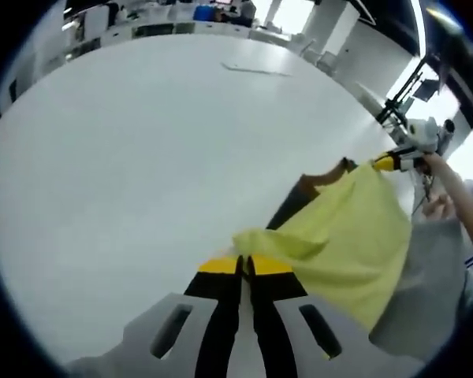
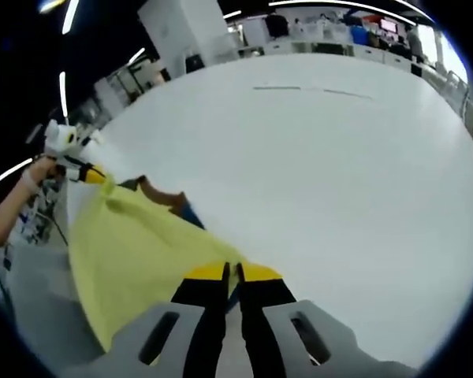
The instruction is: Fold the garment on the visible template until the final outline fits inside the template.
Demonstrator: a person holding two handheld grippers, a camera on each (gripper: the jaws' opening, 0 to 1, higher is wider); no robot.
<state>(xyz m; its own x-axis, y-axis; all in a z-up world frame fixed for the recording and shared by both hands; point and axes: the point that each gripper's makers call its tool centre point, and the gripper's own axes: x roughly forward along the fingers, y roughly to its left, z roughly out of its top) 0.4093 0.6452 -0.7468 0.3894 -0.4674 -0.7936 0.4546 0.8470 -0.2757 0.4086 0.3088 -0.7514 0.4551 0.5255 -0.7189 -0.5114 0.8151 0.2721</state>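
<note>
A pale yellow garment [image 1: 347, 236] hangs stretched between my two grippers above a wide white table [image 1: 158, 157]. My left gripper [image 1: 246, 266] is shut on one corner of the cloth, its yellow-tipped jaws together. The right gripper [image 1: 388, 163] shows at the far right of the left gripper view, pinching the other corner. In the right gripper view my right gripper [image 2: 232, 274] is shut on the yellow garment [image 2: 134, 252], and the left gripper [image 2: 91, 175] holds the far corner at the left. A brown and dark patch [image 2: 169, 201] shows beyond the cloth's edge.
A person's hand [image 2: 39, 169] and forearm hold the left gripper; another hand [image 1: 449, 177] holds the right one. Thin line markings [image 2: 315, 90] lie far across the table. Desks and equipment [image 1: 181, 16] stand along the room's far side.
</note>
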